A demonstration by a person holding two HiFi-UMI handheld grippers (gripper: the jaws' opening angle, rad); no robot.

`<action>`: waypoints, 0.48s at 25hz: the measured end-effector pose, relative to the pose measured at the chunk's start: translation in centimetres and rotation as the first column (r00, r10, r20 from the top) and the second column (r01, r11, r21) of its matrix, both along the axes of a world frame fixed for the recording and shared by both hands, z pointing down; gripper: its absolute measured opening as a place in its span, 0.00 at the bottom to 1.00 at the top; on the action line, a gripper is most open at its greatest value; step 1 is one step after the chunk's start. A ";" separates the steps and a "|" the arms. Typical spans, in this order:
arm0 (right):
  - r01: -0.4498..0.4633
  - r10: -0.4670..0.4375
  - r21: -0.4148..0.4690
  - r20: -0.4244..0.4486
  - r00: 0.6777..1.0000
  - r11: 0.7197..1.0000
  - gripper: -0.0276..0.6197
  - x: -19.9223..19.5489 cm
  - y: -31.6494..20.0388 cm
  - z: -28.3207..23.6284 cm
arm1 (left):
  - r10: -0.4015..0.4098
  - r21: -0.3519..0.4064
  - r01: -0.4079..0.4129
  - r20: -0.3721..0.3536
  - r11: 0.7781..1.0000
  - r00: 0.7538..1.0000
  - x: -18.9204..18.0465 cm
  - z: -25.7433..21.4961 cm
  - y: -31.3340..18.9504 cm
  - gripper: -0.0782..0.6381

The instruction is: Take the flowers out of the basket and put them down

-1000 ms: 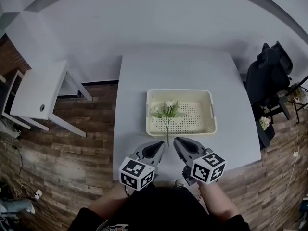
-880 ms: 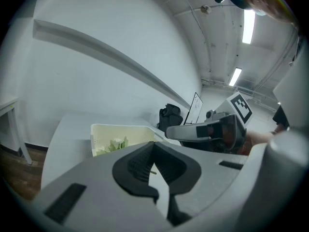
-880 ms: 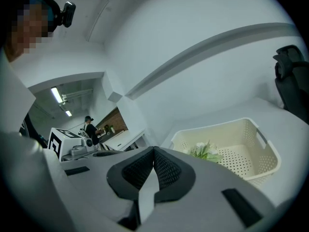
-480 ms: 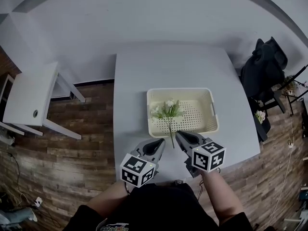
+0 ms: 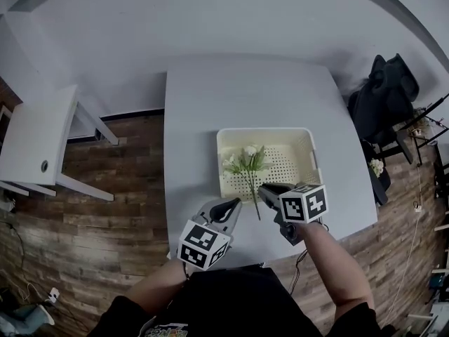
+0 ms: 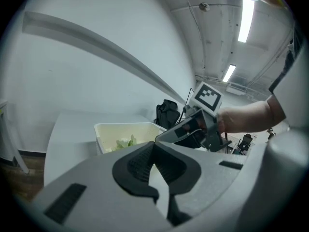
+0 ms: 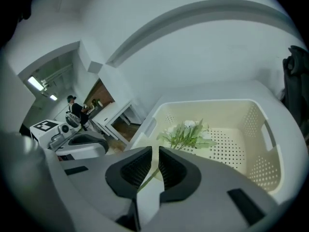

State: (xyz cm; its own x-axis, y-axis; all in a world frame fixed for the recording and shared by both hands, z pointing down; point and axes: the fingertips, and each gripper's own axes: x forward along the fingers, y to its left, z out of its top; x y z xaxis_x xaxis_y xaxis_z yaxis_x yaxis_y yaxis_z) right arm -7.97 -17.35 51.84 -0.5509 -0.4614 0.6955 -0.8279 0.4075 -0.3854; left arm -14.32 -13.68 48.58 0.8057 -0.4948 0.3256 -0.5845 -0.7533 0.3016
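A bunch of white flowers (image 5: 245, 161) with green leaves lies in the cream perforated basket (image 5: 266, 130). Its stem (image 5: 255, 206) pokes out over the near rim onto the white table (image 5: 210, 104). My right gripper (image 5: 265, 190) is at that rim, just right of the stem. In the right gripper view the right gripper (image 7: 155, 159) shows a narrow gap; its jaws are opening, and the stem (image 7: 147, 178) shows low in the gap with no pad pressing on it. The flowers (image 7: 188, 132) lie ahead. My left gripper (image 5: 228, 206) hangs back near the table's front, shut and empty (image 6: 153, 146).
A white side table (image 5: 35, 142) stands on the wood floor to the left. A chair draped with dark clothing (image 5: 382, 97) is at the right. The basket sits toward the table's front right, close to the near edge.
My right gripper has moved forward and left, up to the basket's near rim beside the stem. The left gripper has stayed near the table's front. The flowers have not moved.
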 end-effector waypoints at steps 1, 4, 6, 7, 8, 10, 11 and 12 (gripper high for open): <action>0.015 -0.015 -0.045 -0.008 1.000 0.999 0.12 0.1 -0.3 0.5 | 0.005 -0.003 -0.005 -0.002 1.000 1.000 0.0 0.1 -0.1 0.12; 0.045 -0.046 -0.200 0.002 0.999 0.979 0.22 0.0 -1.2 1.9 | 0.010 -0.015 -0.010 -0.012 1.000 1.000 -0.1 0.4 -0.4 0.12; 0.049 -0.045 -0.292 0.019 0.999 0.955 0.22 -0.1 -1.8 2.7 | 0.007 -0.026 -0.008 -0.022 1.000 1.000 -0.2 0.5 -0.7 0.12; 0.057 -0.050 -0.335 0.027 0.998 0.941 0.22 -0.2 -1.9 3.1 | 0.006 -0.030 -0.006 -0.027 1.000 1.000 -0.3 0.5 -0.8 0.12; 0.071 -0.063 -0.376 0.032 0.997 0.924 0.23 -0.4 -2.0 3.6 | 0.005 -0.034 -0.006 -0.032 0.999 0.999 -0.3 0.6 -0.9 0.12; 0.103 -0.099 -0.445 0.033 0.995 0.890 0.26 -0.7 -1.8 4.5 | 0.005 -0.041 -0.006 -0.037 0.999 0.999 -0.4 0.8 -0.9 0.12; 0.112 -0.112 -0.471 0.029 0.993 0.875 0.26 -0.7 -1.8 4.9 | 0.004 -0.045 -0.006 -0.038 0.999 0.999 -0.4 0.8 -0.8 0.12; 0.115 -0.120 -0.494 0.022 0.993 0.862 0.26 -0.7 -1.7 5.2 | 0.003 -0.049 -0.005 -0.040 0.999 0.999 -0.5 0.9 -0.8 0.12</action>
